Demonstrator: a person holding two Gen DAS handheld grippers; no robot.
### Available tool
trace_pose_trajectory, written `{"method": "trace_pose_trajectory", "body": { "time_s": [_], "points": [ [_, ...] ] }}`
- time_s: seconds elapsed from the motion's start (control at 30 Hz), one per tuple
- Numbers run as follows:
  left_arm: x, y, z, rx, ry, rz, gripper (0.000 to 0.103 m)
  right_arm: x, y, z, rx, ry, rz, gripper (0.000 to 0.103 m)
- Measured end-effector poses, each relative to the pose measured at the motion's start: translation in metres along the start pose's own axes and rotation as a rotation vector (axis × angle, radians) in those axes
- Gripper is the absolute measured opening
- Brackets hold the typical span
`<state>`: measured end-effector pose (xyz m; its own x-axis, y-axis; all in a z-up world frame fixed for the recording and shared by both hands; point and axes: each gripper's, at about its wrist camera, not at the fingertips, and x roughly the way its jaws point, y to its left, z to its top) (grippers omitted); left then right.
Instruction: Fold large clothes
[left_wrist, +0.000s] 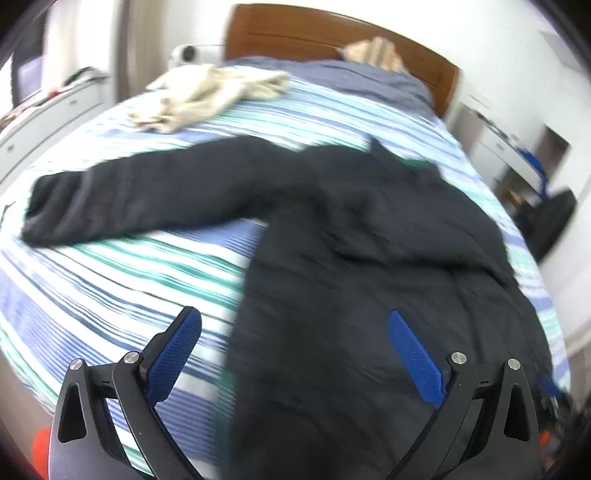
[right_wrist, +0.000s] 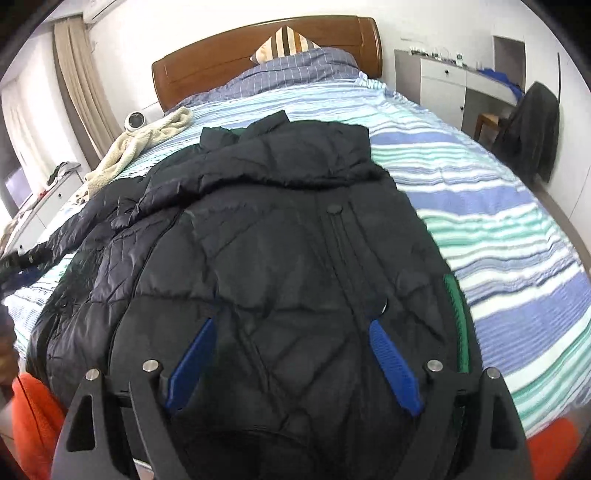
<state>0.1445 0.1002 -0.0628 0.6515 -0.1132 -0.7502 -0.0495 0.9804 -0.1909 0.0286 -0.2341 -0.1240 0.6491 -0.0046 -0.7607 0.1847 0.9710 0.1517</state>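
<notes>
A large black quilted jacket (right_wrist: 280, 229) lies on the striped bed, collar toward the headboard. In the left wrist view the jacket (left_wrist: 369, 258) has one sleeve (left_wrist: 129, 199) stretched out to the left. My left gripper (left_wrist: 295, 325) is open and empty above the jacket's left lower edge. My right gripper (right_wrist: 293, 332) is open and empty above the jacket's lower front. A green lining edge (right_wrist: 456, 306) shows at the jacket's right side.
The bed has a blue, green and white striped cover (right_wrist: 498, 206) and a wooden headboard (right_wrist: 229, 62). A cream garment (right_wrist: 140, 147) lies at the far left of the bed. A striped pillow (right_wrist: 284, 44) sits at the head. White drawers (right_wrist: 443, 88) stand at the right.
</notes>
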Motion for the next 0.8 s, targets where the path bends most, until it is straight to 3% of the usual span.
{"method": "trace_pose_trajectory", "body": {
  "time_s": [0.07,0.17,0.23,0.4,0.57,0.6,0.63,0.67,0.7,0.73,0.8],
  "points": [
    [0.012,0.039,0.014,-0.1,-0.023,0.043,0.101,-0.004,0.005,-0.005,-0.005,-0.003,0.013,0.087],
    [0.036,0.101,0.027,-0.326,-0.041,0.024,0.101,-0.011,0.013,-0.013,-0.023,0.0,0.031,0.087],
    [0.059,0.145,0.033,-0.462,-0.035,0.055,0.101,-0.012,0.016,-0.018,-0.035,0.01,0.039,0.087],
    [0.099,0.215,0.04,-0.647,-0.021,0.154,0.101,-0.014,0.029,-0.025,-0.077,0.032,0.05,0.087],
    [0.104,0.251,0.046,-0.835,-0.124,0.163,0.1,-0.014,0.043,-0.028,-0.099,0.043,0.074,0.087],
    [0.103,0.256,0.045,-0.866,-0.14,0.155,0.094,-0.013,0.046,-0.029,-0.105,0.051,0.081,0.087],
    [0.101,0.261,0.045,-0.902,-0.157,0.156,0.082,-0.012,0.049,-0.03,-0.107,0.057,0.092,0.087],
    [0.102,0.265,0.047,-0.92,-0.146,0.158,0.04,-0.012,0.051,-0.031,-0.109,0.059,0.101,0.087],
    [0.107,0.268,0.052,-0.92,-0.119,0.139,0.01,-0.012,0.054,-0.032,-0.112,0.057,0.105,0.087],
    [0.107,0.267,0.06,-0.894,-0.102,0.109,0.007,-0.013,0.056,-0.034,-0.117,0.048,0.111,0.087],
    [0.092,0.251,0.08,-0.785,-0.13,0.143,0.005,-0.015,0.056,-0.035,-0.114,0.036,0.124,0.087]
  ]
}}
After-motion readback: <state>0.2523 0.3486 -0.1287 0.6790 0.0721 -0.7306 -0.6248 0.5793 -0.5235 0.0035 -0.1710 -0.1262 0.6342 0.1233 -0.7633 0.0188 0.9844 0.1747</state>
